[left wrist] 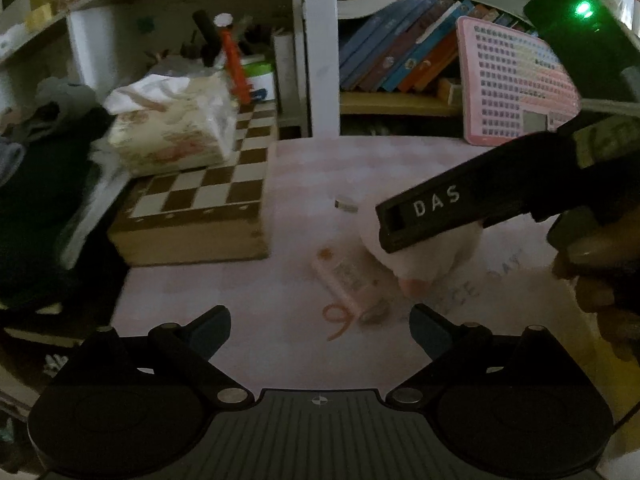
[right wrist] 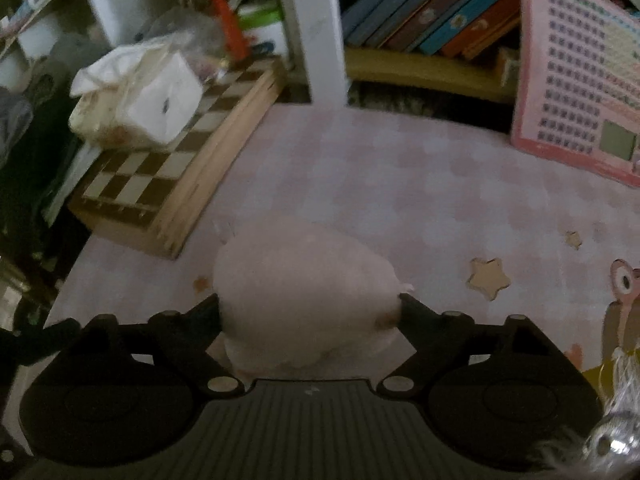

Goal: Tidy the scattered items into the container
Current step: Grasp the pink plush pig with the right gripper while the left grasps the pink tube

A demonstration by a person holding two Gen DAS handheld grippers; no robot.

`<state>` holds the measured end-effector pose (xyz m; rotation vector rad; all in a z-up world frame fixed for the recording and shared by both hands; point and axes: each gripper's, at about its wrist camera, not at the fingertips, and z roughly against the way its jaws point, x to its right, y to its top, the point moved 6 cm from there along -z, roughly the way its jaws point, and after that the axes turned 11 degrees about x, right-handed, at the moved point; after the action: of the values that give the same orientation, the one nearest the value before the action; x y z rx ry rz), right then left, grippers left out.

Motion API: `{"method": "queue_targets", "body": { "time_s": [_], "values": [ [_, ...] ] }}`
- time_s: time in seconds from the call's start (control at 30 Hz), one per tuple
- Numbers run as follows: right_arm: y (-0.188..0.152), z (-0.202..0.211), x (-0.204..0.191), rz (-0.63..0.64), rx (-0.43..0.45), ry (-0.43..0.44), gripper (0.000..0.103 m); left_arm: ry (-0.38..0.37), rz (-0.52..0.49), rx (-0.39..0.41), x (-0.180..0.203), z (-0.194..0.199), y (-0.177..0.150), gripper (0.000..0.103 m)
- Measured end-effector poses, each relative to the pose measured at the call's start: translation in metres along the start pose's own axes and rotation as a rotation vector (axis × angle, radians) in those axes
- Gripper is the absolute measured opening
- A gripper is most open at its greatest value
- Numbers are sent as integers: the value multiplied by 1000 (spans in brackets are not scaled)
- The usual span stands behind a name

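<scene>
In the right wrist view we saw the right gripper (right wrist: pixel 310 308) spread wide around a pale pink plush toy (right wrist: pixel 304 292) in the lower middle of the frame. Both fingertips (right wrist: pixel 210 310) appeared to touch its flanks, so we took it for a wide hold, though the dim light and blur left us unsure how firmly the pads pressed. The toy sat over the pink checked mat (right wrist: pixel 400 184).

In the left wrist view the left gripper (left wrist: pixel 320 324) stood wide open at the bottom of the frame with nothing between its 2 fingers. Just above it on the mat lay a small pink device (left wrist: pixel 344 276) beside an orange loop of cord (left wrist: pixel 336 320), and a little metal piece (left wrist: pixel 346 205) rested further up. The right gripper's dark arm crossed in from the right, over the plush.

A wooden chessboard box (left wrist: pixel 192 216) sat at the left with a tissue pack (left wrist: pixel 172 132) on top. A pink chart board (left wrist: pixel 516 84) leaned at the upper right before a row of books (left wrist: pixel 400 44). We could make out no container for certain.
</scene>
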<state>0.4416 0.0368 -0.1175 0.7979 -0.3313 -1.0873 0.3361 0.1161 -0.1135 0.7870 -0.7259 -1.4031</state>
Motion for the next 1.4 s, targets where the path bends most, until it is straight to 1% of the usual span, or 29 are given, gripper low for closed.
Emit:
{"method": "queue_targets", "body": {
  "time_s": [0.07, 0.1, 0.17, 0.3, 0.4, 0.47, 0.53, 0.57, 0.6, 0.7, 0.87, 0.93, 1.17, 1.4],
  "values": [
    [2, -2, 6, -7, 1, -11, 88, -10, 16, -3, 3, -11, 1, 95],
    [2, -2, 8, -18, -1, -9, 88, -12, 24, -10, 5, -17, 2, 92],
    [3, -3, 12, -32, -3, -8, 88, -14, 35, -30, 7, -27, 2, 81],
    [4, -6, 11, -34, -8, -5, 90, 1, 50, -53, 9, -44, 1, 69],
    [5, -9, 11, -28, -13, -6, 93, 3, 50, -67, 11, -52, 1, 54],
    [6, -12, 12, -25, -18, -11, 96, -5, 48, -82, 13, -56, -1, 39],
    [7, -17, 12, -17, -27, -17, 97, 15, 20, -80, 13, -55, -1, 28],
    [7, -20, 11, -9, -31, -23, 97, 12, 17, -80, 13, -55, -1, 24],
    [7, -22, 11, 2, -37, -29, 97, 6, 24, -81, 11, -54, -1, 23],
    [8, -29, 11, 15, -44, -47, 97, -9, 40, -89, 6, -51, -1, 23],
    [11, -27, 8, 44, -16, -51, 86, -8, 64, -78, -2, -42, 0, 23],
    [11, -24, 6, 56, -12, -42, 85, -12, 69, -63, -4, -35, 3, 23],
    [10, -4, -10, 93, 20, -16, 84, -15, 83, -19, -11, -11, 11, 23],
    [3, 22, -24, 95, 45, 5, 84, -13, 107, -4, -19, 16, 6, 23]
  ]
}}
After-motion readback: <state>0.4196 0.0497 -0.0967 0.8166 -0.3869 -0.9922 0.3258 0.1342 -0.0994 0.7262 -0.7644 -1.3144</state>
